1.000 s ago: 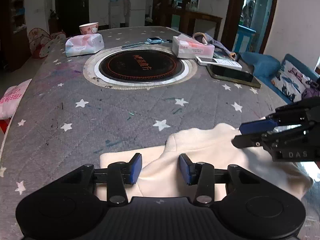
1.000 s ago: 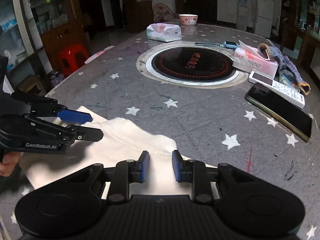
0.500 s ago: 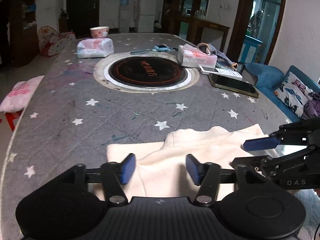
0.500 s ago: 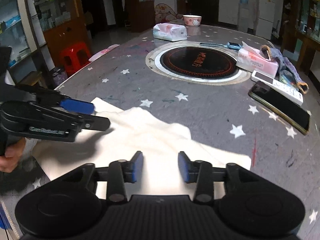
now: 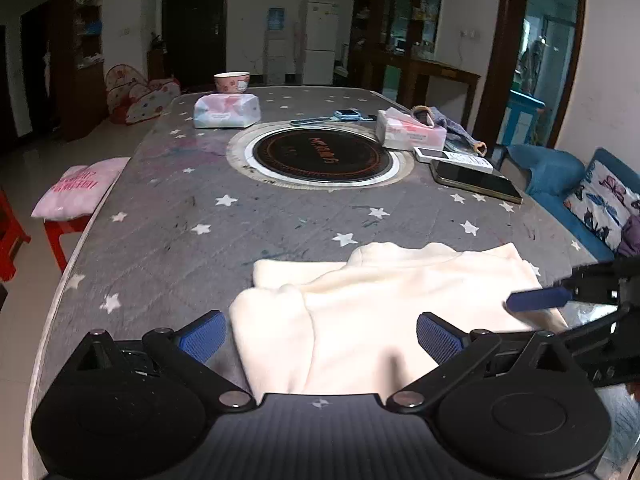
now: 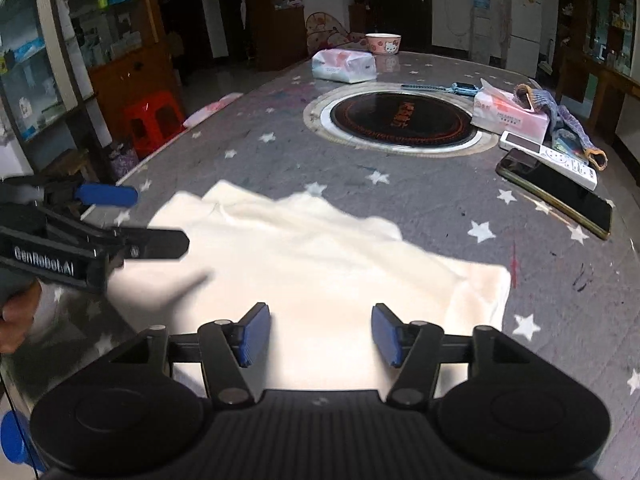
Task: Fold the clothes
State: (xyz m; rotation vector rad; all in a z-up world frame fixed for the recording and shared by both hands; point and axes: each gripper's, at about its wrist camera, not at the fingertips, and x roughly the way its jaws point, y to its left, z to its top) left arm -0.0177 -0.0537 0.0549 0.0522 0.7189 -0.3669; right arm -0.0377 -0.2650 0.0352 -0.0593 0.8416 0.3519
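Observation:
A cream-white garment (image 5: 392, 300) lies folded flat on the near end of the grey star-print table (image 5: 200, 216); it also shows in the right wrist view (image 6: 304, 256). My left gripper (image 5: 320, 340) is open wide and empty, raised above the garment's near left part. My right gripper (image 6: 320, 336) is open and empty above the garment's near right part. The right gripper shows at the right edge of the left wrist view (image 5: 560, 312), the left gripper at the left edge of the right wrist view (image 6: 132, 220).
A round induction cooktop (image 5: 322, 156) is set in the table's middle. Beyond it lie a tissue pack (image 5: 226, 110), a bowl (image 5: 232, 81), a watch (image 5: 346, 115), a tissue box (image 5: 408, 134), a remote (image 5: 452, 155) and a phone (image 5: 476, 180). Red stools (image 6: 154, 120) stand left.
Both grippers have opened from nearly shut to wide open, let go of the garment and lifted back from it. The garment now lies released on the table.

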